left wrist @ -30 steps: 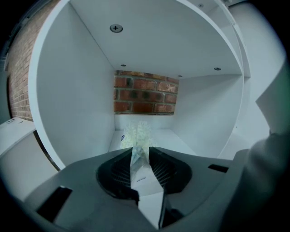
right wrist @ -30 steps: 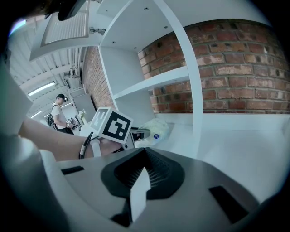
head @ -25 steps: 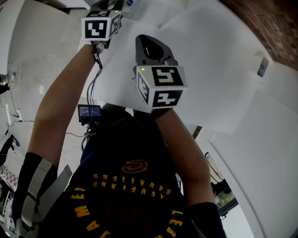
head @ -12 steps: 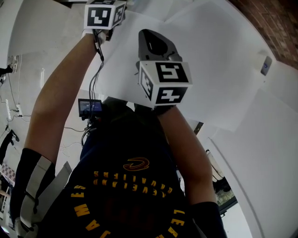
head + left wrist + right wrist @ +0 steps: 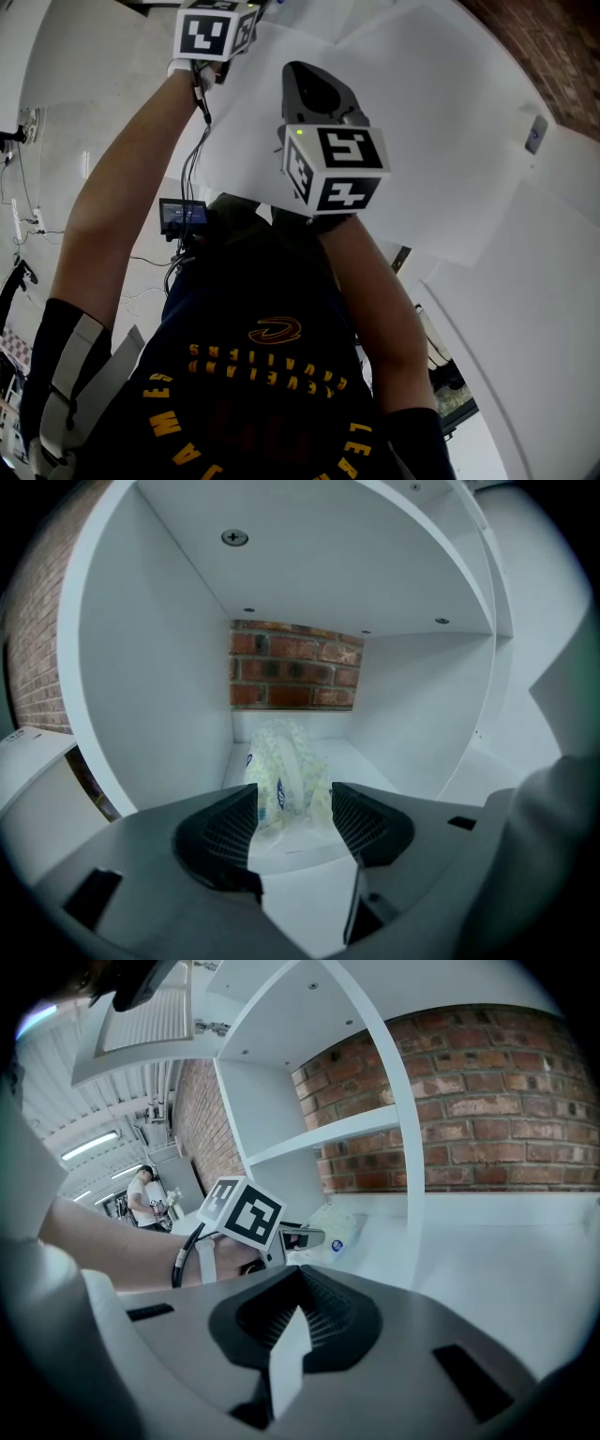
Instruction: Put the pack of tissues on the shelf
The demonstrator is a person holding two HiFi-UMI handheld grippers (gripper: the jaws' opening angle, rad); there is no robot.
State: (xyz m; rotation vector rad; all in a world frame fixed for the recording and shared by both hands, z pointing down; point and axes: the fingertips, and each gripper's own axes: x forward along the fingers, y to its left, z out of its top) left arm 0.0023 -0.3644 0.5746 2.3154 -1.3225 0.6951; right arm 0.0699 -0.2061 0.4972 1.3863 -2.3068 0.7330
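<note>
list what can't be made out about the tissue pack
Left gripper view: the pack of tissues has its near sides behind the left tongs, which have just been opening with it between them; print too small to read.
Right gripper view: pack small, partly behind that gripper.
Head view: pack out of frame.

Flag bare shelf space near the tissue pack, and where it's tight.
Bare: shelf floor between tissue pack and right wall; the visible next bay floor past the divider. Tight: pack sits close to the left wall; at front the left gripper, whose jaws have just been opening, straddles it without pressing.
</note>
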